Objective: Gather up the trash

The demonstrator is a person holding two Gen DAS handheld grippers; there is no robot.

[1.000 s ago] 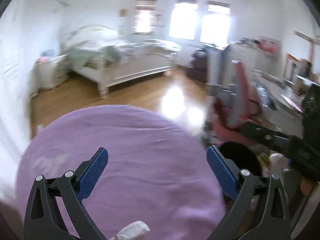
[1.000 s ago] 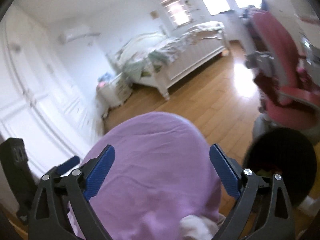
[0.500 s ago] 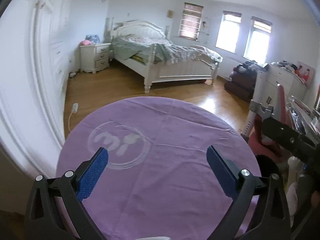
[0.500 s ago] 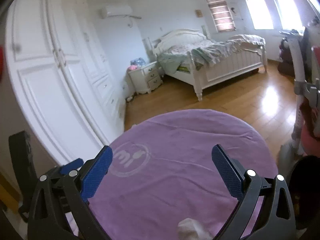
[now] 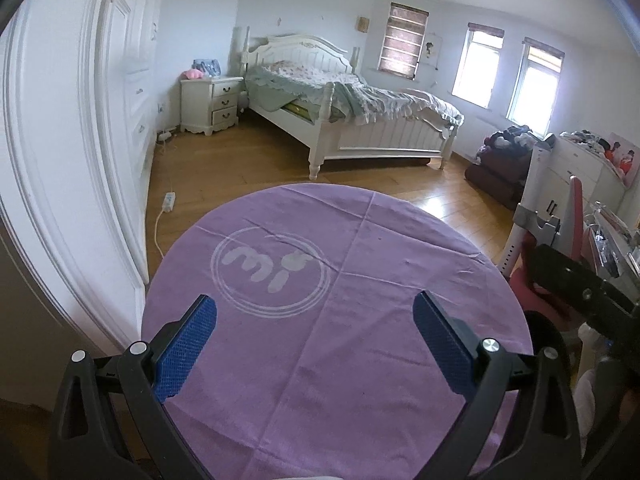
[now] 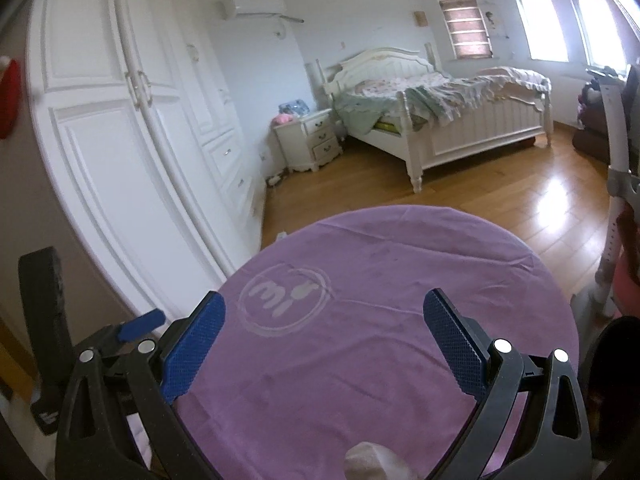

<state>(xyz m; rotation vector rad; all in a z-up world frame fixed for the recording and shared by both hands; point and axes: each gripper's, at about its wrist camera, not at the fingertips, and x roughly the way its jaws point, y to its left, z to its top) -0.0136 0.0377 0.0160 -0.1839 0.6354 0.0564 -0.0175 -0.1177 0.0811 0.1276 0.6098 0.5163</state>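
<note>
Since a second ago both views have swung left and steadied: the pink chair that filled the right side then now sits at the far right edge, and the blur is gone. Round desk (image 5: pixel 360 360) under a purple cloth, printed with a white ringed logo (image 5: pixel 272 276) at its left half. Left gripper (image 5: pixel 314 344) over the near part of the desk, jaws spread wide, nothing between the blue pads (image 5: pixel 184 352). Right gripper (image 6: pixel 324 344) likewise over the desk, jaws wide, nothing held. Task item: a crumpled white tissue wad (image 6: pixel 374 462) on the cloth at the very bottom of the right wrist view, close under the camera, behind the pad tips and roughly centred between the two jaw arms, slightly toward the right one. Only its top shows; long axis and pointing direction cannot be told. In the left wrist view just a pale sliver (image 5: pixel 304 477) at the bottom edge, too little to identify. Black round bin (image 6: pixel 616 384) at the desk's right edge, beside the pink chair (image 5: pixel 560 264). Beyond: white bed (image 5: pixel 360 120) with rumpled covers, nightstand (image 5: pixel 212 104), white wardrobe (image 6: pixel 132 140) along the left wall, wood floor (image 6: pixel 500 200).
</note>
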